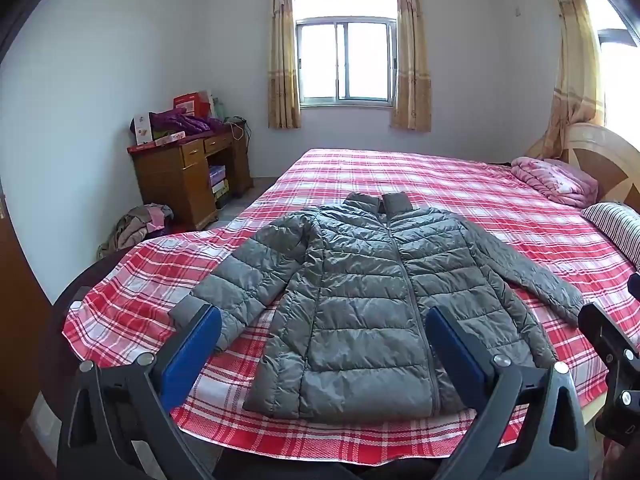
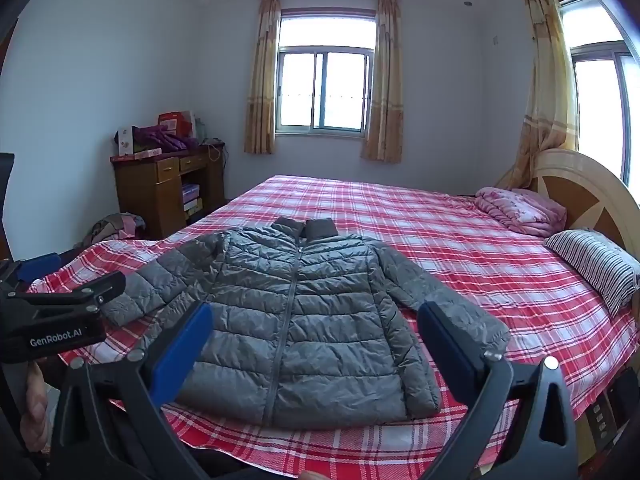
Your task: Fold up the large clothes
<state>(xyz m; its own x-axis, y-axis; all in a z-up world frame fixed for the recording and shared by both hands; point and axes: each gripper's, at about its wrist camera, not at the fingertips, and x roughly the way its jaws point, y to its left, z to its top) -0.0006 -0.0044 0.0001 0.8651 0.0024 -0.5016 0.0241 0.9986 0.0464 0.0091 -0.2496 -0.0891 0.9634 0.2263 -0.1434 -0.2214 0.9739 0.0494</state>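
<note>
White-walled bedroom with a bed [image 1: 460, 184] under a red-and-white plaid sheet, seen from its near edge. Left gripper [image 1: 322, 344], fingers spread wide, hangs above the near edge of the bed with nothing between its blue pads [image 1: 192, 356]; it also shows at the left border of the right wrist view [image 2: 60, 312]. Right gripper [image 2: 316, 344], likewise spread wide and holding nothing, hangs just beside it above the same edge, and its black body shows at the right border of the left wrist view [image 1: 612, 344]. Grey quilted puffer jacket [image 1: 372, 300] [image 2: 292, 320] lies flat and face up on the sheet, zipped closed, hem toward the near edge, collar pointing toward the far edge, both sleeves angled outward and down. Neither gripper touches the jacket. Folded pink quilt [image 1: 556, 180] [image 2: 520, 208] and striped pillow [image 1: 620, 228] [image 2: 596, 264] lie at the right side of the bed against the wooden headboard [image 2: 580, 184]. Wooden desk [image 1: 184, 176] [image 2: 160, 188] stands in the far left corner, carrying boxes and a purple garment [image 1: 184, 122]; a heap of clothes [image 1: 136, 224] lies on the floor beside it. Curtained window [image 1: 346, 64] [image 2: 324, 92] occupies the far wall.
</note>
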